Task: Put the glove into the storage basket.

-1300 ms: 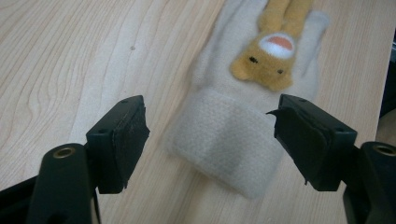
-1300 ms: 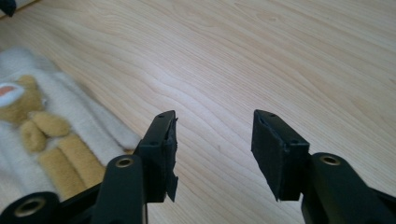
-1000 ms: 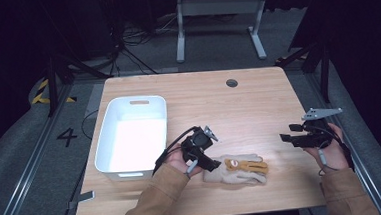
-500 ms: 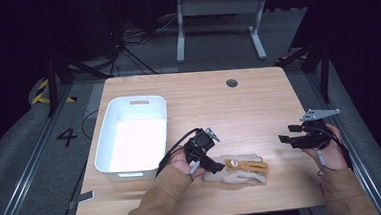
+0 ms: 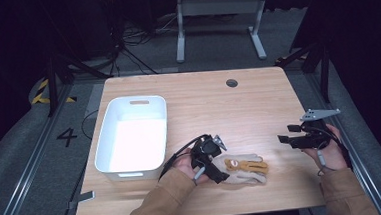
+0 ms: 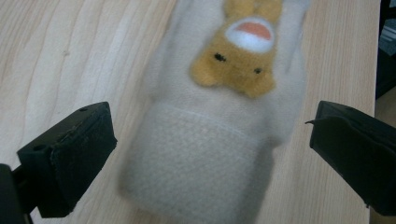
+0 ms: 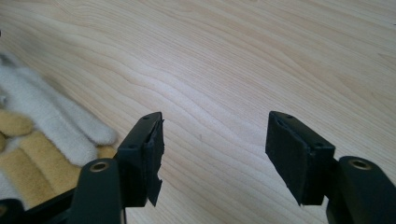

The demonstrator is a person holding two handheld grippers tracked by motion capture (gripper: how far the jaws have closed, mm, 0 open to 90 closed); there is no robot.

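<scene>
Glove [image 6: 205,154]: fuzzy beige fleece, ribbed cuff, tan plush animal face with white-and-orange patch, no readable writing. Cuff sits between left gripper [image 6: 210,154] jaws, which have just been opening wide; pads clear of it. Right gripper [image 7: 215,154] jaws partly spread, nothing between them, over bare wood-grain table [image 7: 261,56], glove fingertips just left.

A recording lab or studio: a lone wooden table [image 5: 258,103] stood on grey carpet under dark surroundings, with cables [image 5: 124,46] trailing across the floor, hazard tape [image 5: 42,91], a floor marking "4" [image 5: 67,137], metal rails [image 5: 29,162] and a stand's legs [image 5: 218,23] behind.
</scene>
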